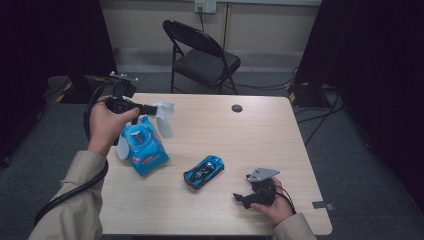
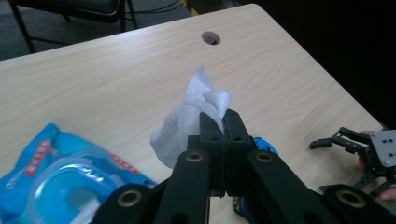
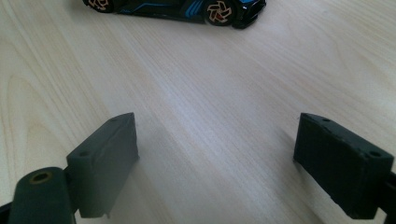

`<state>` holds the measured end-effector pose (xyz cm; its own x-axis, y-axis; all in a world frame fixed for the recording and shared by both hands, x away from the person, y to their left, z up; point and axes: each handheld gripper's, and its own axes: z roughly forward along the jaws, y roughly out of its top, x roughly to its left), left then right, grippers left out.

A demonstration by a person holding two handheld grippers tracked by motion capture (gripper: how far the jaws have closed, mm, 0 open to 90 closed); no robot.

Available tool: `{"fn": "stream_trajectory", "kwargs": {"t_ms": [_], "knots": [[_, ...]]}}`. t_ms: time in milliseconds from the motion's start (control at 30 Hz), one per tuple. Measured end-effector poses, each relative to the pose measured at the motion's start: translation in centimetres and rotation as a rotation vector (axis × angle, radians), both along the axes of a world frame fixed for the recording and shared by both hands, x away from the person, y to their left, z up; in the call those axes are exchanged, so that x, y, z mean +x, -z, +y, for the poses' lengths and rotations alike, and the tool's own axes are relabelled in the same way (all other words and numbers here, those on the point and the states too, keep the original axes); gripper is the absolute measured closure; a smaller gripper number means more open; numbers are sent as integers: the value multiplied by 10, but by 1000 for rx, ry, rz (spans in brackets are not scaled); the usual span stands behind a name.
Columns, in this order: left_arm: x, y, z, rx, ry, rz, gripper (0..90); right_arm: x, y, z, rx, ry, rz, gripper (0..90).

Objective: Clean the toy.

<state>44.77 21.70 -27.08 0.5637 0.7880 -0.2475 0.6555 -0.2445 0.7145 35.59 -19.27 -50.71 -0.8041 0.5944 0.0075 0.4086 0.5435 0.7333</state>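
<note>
My left gripper (image 1: 150,108) is shut on a white wet wipe (image 1: 164,117), held above the left part of the table. In the left gripper view the wipe (image 2: 187,123) hangs crumpled from the closed jaws. Just below it a blue wipes pack (image 1: 145,145) lies with its lid flap up. A blue and black toy car (image 1: 204,171) sits mid-table. My right gripper (image 1: 241,198) rests open near the front right edge, pointing left toward the car. In the right gripper view the car (image 3: 177,8) lies ahead of the spread jaws, with bare wood between them.
The light wooden table (image 1: 250,135) has a round cable hole (image 1: 237,108) toward its far side. A black folding chair (image 1: 202,55) stands behind the table. Cables run across the floor at the right.
</note>
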Motion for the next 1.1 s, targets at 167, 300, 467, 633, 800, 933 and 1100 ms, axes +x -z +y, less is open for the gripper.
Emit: {"fn": "stream_trajectory", "kwargs": {"t_ms": [167,300,467,633,800,933,1100], "knots": [[-5,8,-19,-18,53,-1,895,0,0,0,0,0,0,129],[-9,13,-36,-31,100,5,895,0,0,0,0,0,-1,129],[-15,17,-58,-40,160,3,895,0,0,0,0,0,-1,129],[-20,24,-81,-43,216,5,895,0,0,0,0,0,0,129],[-21,36,-100,-40,261,29,895,0,0,0,0,0,0,129],[-25,46,-114,-36,300,48,894,0,0,0,0,0,0,129],[-33,58,-133,-25,358,62,894,0,0,0,-1,0,0,129]]}}
